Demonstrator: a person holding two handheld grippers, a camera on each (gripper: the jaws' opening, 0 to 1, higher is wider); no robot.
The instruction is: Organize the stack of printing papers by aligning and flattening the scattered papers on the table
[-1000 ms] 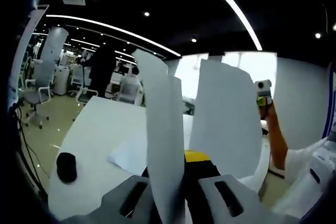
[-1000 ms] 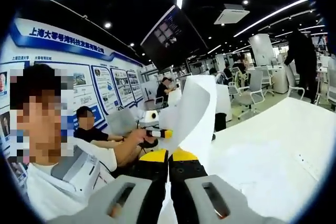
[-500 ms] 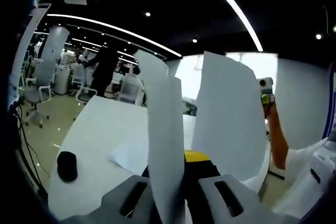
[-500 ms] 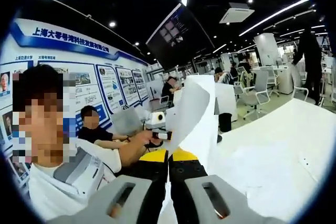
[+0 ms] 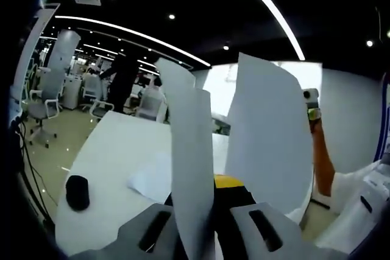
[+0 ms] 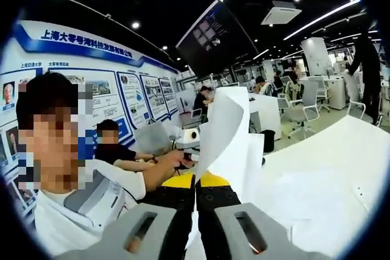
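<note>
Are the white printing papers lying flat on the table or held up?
Held up: white printing papers stand upright, clamped in the left gripper; the right gripper pinches them too.

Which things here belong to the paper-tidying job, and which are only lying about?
Belong to the job:
- held paper sheets, clamped in the left tool and the right tool
- loose sheet lying on the white table

Only lying about:
- black round object near the table edge
- office chairs
- wall posters

white papers upright, curled
</note>
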